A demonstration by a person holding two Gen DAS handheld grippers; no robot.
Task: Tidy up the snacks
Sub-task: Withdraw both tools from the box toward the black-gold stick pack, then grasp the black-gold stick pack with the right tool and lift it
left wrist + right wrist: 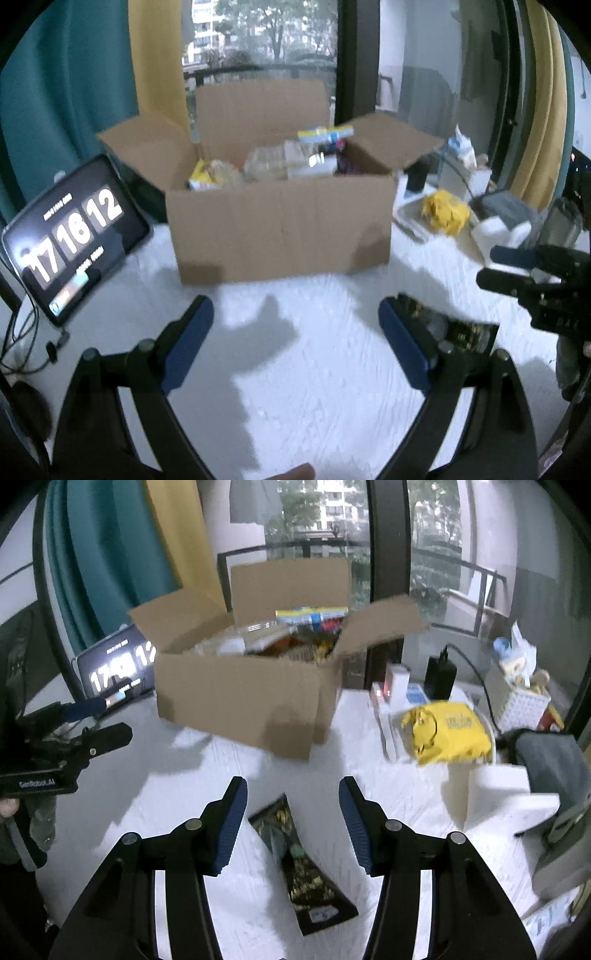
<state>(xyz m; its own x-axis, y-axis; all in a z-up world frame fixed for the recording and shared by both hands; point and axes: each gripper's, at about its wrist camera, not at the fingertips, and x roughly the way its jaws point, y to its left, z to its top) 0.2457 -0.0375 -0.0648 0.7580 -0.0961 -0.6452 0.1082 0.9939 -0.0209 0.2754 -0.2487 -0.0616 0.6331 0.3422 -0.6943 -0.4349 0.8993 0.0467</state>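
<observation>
An open cardboard box (pixel 280 221) full of snack packs stands at the back of the white table; it also shows in the right wrist view (pixel 240 698). A dark snack packet with gold print (pixel 299 864) lies flat on the table between my right gripper's open fingers; it shows beside my left gripper's right finger (pixel 461 332). My left gripper (pixel 295 325) is open and empty, in front of the box. My right gripper (pixel 293 794) is open above the dark packet, not touching it. A yellow snack bag (pixel 447 734) lies right of the box (pixel 445 210).
A tablet showing a clock (pixel 74 236) leans at the left with cables beside it. White boxes (pixel 498 801), a black charger (pixel 439 679), a white basket (pixel 524 701) and grey cloth (pixel 554 760) crowd the right side. A window is behind the table.
</observation>
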